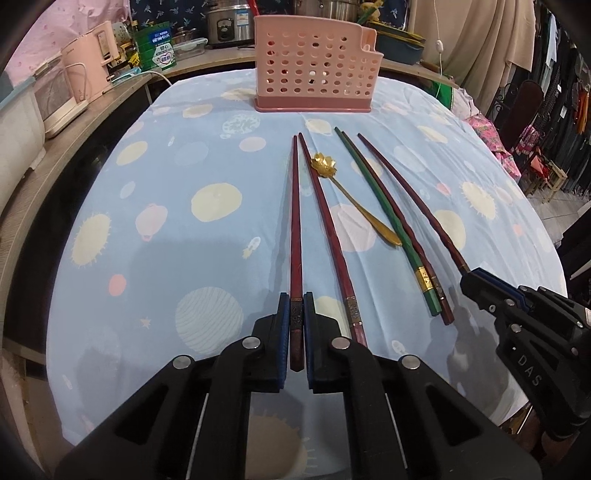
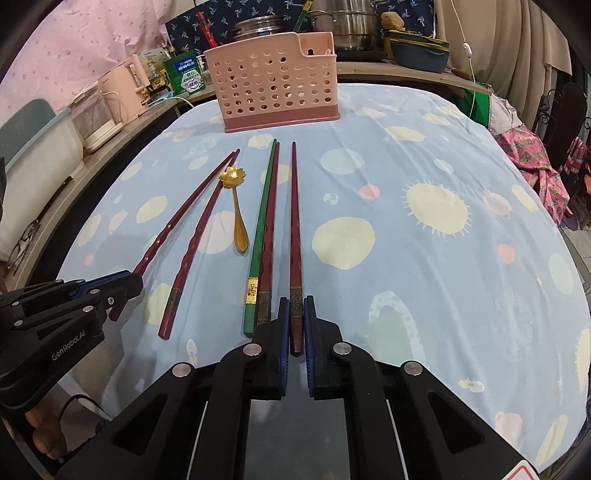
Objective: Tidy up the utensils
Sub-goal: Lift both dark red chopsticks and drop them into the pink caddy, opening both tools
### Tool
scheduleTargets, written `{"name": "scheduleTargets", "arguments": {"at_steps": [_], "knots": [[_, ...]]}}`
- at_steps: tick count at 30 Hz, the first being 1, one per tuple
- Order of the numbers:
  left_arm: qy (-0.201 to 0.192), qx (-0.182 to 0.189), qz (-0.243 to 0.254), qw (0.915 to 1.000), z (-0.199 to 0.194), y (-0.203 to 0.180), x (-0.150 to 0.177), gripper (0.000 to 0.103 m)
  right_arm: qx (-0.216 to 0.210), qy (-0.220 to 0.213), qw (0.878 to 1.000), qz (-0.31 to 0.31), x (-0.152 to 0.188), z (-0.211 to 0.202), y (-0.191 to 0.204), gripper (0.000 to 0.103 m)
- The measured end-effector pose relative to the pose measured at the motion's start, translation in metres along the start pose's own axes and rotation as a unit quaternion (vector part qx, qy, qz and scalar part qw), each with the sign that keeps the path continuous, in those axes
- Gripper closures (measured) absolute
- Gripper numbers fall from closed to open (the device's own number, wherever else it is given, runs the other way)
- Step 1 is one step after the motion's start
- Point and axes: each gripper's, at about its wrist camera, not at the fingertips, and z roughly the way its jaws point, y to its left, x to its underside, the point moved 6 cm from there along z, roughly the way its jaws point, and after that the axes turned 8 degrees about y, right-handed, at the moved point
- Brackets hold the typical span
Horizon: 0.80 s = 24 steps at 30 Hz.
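Observation:
A pink perforated utensil holder (image 1: 316, 64) (image 2: 275, 92) stands at the far side of the table. Several chopsticks and a gold flower spoon (image 1: 347, 195) (image 2: 236, 206) lie on the blue cloth before it. My left gripper (image 1: 296, 301) (image 2: 125, 284) is shut on the thick end of the leftmost dark red chopstick (image 1: 295, 221) (image 2: 184, 210). My right gripper (image 2: 295, 304) (image 1: 471, 275) is shut on the thick end of the rightmost dark red chopstick (image 2: 294, 221) (image 1: 410, 201). Between them lie another red chopstick (image 1: 327, 229) (image 2: 199, 240) and a green and red pair (image 1: 391, 225) (image 2: 264, 229).
A wooden counter (image 1: 74, 122) runs along the left and back with a pink kettle (image 1: 88, 70), boxes, a rice cooker (image 1: 229, 22) and pots (image 2: 343, 26). Hanging clothes and a chair (image 1: 532, 107) stand to the right of the table.

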Motion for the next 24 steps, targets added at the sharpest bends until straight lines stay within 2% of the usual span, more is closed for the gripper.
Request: {"name": "scheduleTargets", "arguments": {"at_steps": [11, 24], "knots": [[-0.041, 0.010, -0.016, 0.9990, -0.040, 0.006, -0.022, 0.096, -0.032, -0.054, 0.997, 0.036, -0.029, -0.047, -0.012, 0.096], [-0.115, 0.027, -0.029, 0.9926, -0.095, 0.016, -0.075, 0.096, -0.056, -0.125, 0.989, 0.047, -0.076, -0.099, -0.015, 0.096]]}}
